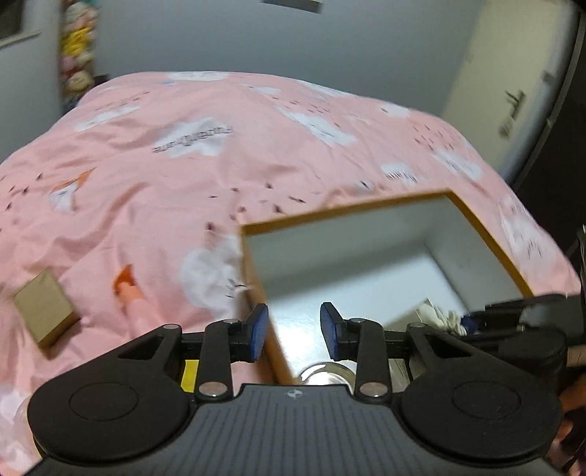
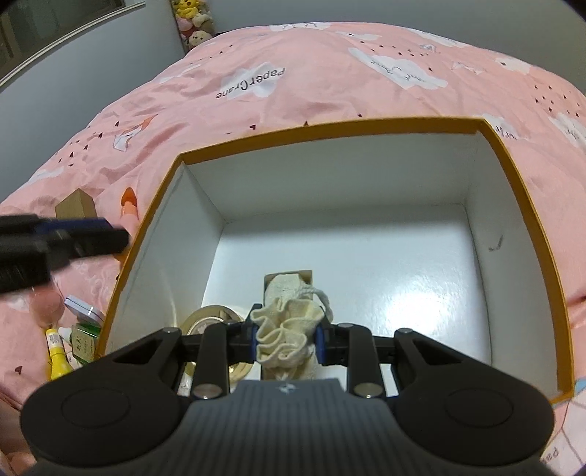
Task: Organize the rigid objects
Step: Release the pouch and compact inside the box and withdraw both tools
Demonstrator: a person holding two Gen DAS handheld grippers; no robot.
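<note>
An open box with orange rim and white inside (image 2: 487, 205) sits on a pink bedspread; it also shows in the left wrist view (image 1: 476, 223). My right gripper (image 2: 287, 338) is shut on a cream drawstring cloth pouch (image 2: 284, 338) low inside the box, beside a round gold-rimmed tin (image 2: 210, 320). My left gripper (image 1: 293, 331) is open and empty, hovering over the box's left wall; it appears blurred in the right wrist view (image 2: 84, 238). The tin shows under it (image 1: 324, 373). A small brown cardboard box (image 1: 45, 311) lies on the bed to the left.
Left of the box lie a yellow bottle (image 2: 56, 357), a green packet (image 2: 86, 340), a small white case (image 2: 82, 307) and an orange-tipped pink item (image 2: 128, 205). Plush toys (image 2: 192, 22) stand by the far wall.
</note>
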